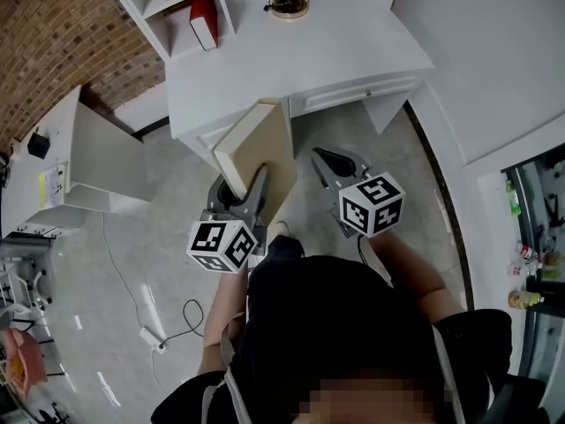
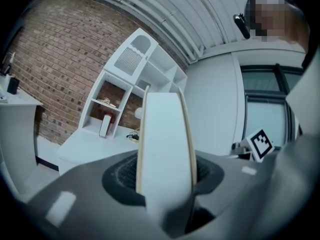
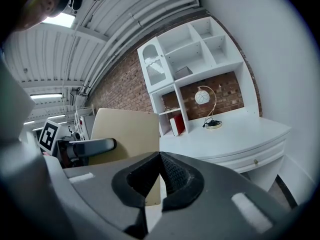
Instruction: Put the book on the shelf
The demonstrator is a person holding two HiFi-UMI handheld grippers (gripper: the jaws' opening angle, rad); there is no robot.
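Worktop: white worktop [image 1: 353, 60] with a curved front and drawers below.
Shelf: white shelf [image 1: 168, 7] standing at the worktop's left end.
Book: tan book [image 1: 263, 144], held on edge in the air in front of the worktop, well apart from the shelf.
Left gripper: the left gripper [image 1: 253, 186] has its 2 jaws pinching the book's lower part.
Right gripper: the right gripper [image 1: 327, 162] is just beside the book, jaws pressed together on nothing.
Red book: a red book [image 1: 204, 20] upright in 1 low compartment of the shelf.
Lamp: lamp [image 1: 290, 7], its base on the worktop, near the shelf.
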